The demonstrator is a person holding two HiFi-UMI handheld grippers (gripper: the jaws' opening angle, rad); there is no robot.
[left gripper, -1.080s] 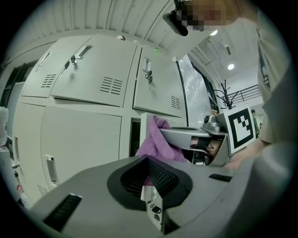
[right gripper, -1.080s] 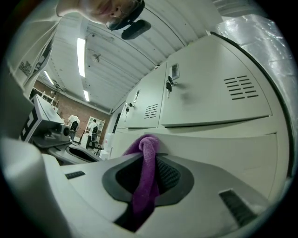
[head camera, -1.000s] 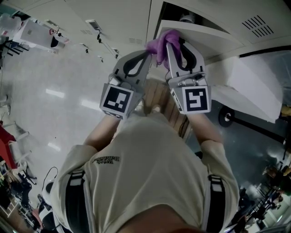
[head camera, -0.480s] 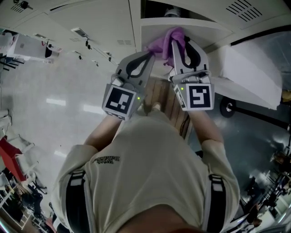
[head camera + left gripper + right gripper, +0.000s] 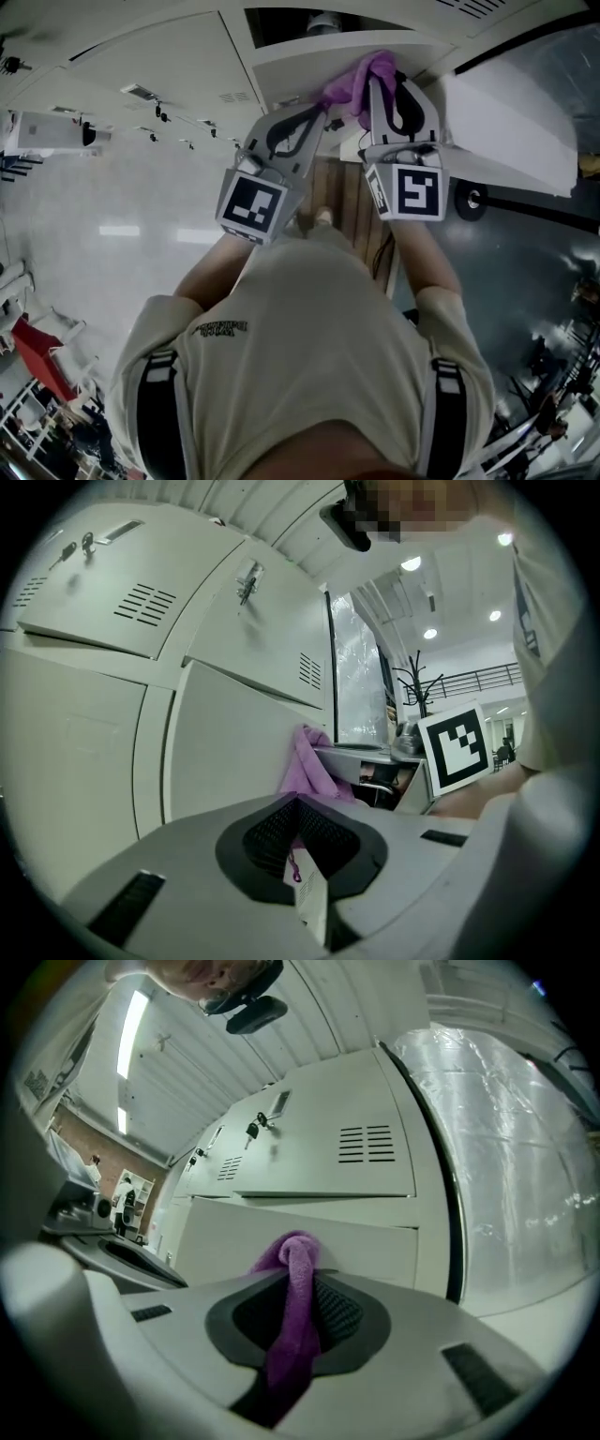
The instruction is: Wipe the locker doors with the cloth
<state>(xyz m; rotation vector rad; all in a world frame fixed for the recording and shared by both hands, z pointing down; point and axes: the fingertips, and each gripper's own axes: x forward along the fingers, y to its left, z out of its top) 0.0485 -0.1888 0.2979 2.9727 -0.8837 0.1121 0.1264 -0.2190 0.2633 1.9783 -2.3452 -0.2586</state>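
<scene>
Setting: a large indoor work hall with a bank of staff lockers. Indicators:
- pale metal locker doors with vent slots, and keys in the locks
- a polished floor reflecting strip lights
- recessed ceiling lights
- a railed upper gallery
- a coat stand
- a plastic-wrapped unit beside the lockers

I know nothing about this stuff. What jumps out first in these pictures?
The bright purple cloth against a pale locker door, gripped in the right tongs. The left tongs pinch what looks like its white tag. Each tool also carries a bold black-and-white marker cube, mid-picture in the head view.
</scene>
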